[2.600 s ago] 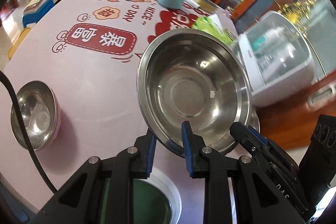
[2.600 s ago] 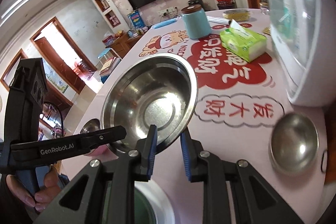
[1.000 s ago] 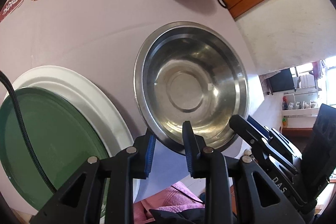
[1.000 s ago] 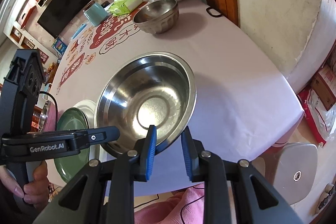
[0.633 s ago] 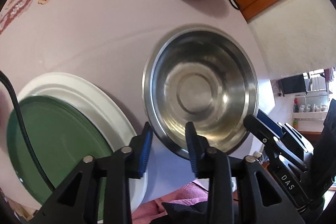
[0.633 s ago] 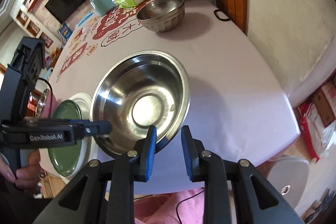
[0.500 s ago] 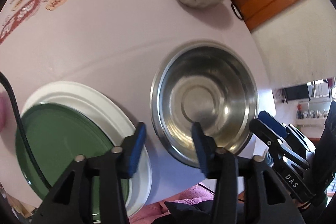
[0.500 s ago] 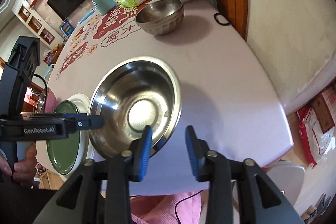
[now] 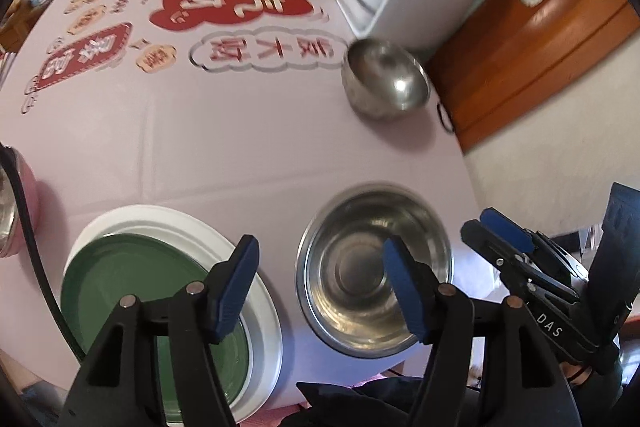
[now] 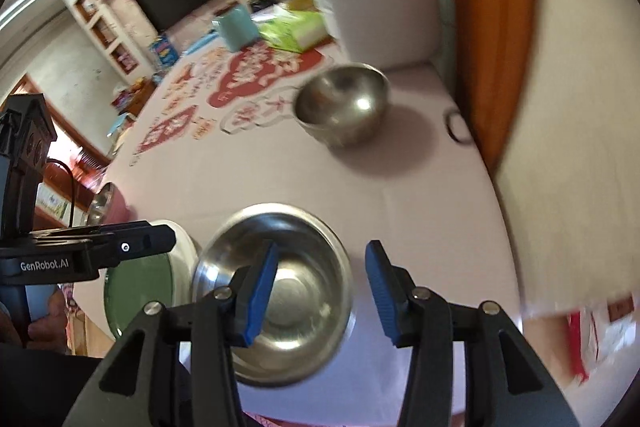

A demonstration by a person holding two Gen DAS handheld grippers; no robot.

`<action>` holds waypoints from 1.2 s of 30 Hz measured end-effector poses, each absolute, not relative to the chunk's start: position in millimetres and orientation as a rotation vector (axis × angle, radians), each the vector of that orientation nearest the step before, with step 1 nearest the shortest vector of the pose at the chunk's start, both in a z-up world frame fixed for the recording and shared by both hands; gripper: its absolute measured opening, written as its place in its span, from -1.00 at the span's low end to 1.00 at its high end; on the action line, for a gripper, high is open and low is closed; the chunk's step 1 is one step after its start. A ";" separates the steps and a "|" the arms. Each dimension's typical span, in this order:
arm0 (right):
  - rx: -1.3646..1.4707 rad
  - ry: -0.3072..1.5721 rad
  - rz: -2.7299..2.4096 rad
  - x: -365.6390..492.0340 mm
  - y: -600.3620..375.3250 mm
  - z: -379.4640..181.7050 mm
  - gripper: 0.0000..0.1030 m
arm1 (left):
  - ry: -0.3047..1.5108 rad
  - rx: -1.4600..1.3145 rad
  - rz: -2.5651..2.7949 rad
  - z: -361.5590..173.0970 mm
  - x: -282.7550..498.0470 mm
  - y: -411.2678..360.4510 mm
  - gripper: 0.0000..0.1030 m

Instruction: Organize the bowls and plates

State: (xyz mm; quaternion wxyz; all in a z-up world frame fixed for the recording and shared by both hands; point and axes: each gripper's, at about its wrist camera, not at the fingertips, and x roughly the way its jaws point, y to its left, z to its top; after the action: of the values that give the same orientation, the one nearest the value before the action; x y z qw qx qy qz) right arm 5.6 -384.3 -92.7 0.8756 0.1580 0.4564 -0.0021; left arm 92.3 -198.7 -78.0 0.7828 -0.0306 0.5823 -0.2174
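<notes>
With the large steel bowl (image 9: pixel 374 269) set down beside the plate stack (image 9: pixel 224 239), we have just been opening both tongs — left gripper (image 9: pixel 326 281) and right gripper (image 10: pixel 320 293) spread, empty — and next reach for the small steel bowl (image 9: pixel 384 83).

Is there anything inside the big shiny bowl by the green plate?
Empty. The big steel bowl sits upright on the table beside the green plate, and its bare, shiny bottom shows in both views.

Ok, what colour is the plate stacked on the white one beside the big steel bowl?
Dark green: the green plate lies on the white plate, clearest in the left wrist view.
</notes>
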 end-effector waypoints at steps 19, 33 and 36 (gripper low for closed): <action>0.122 0.900 0.358 59.2 -304.1 -69.5 -0.01 | 1.085 -0.306 -0.117 -58.2 60.1 -79.5 0.24; 0.036 0.935 0.451 73.0 -242.8 -75.4 0.00 | 1.110 -0.422 0.099 -76.2 42.9 11.2 0.45; 0.035 0.949 0.446 74.1 -231.8 -78.0 0.16 | 1.114 -0.455 0.119 -81.0 39.7 28.2 0.50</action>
State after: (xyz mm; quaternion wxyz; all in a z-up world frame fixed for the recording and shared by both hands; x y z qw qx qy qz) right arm 74.1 -231.8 -78.0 0.8656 0.0166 0.4530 0.2128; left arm 39.7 28.2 -81.0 0.8227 -0.2139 0.5238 0.0560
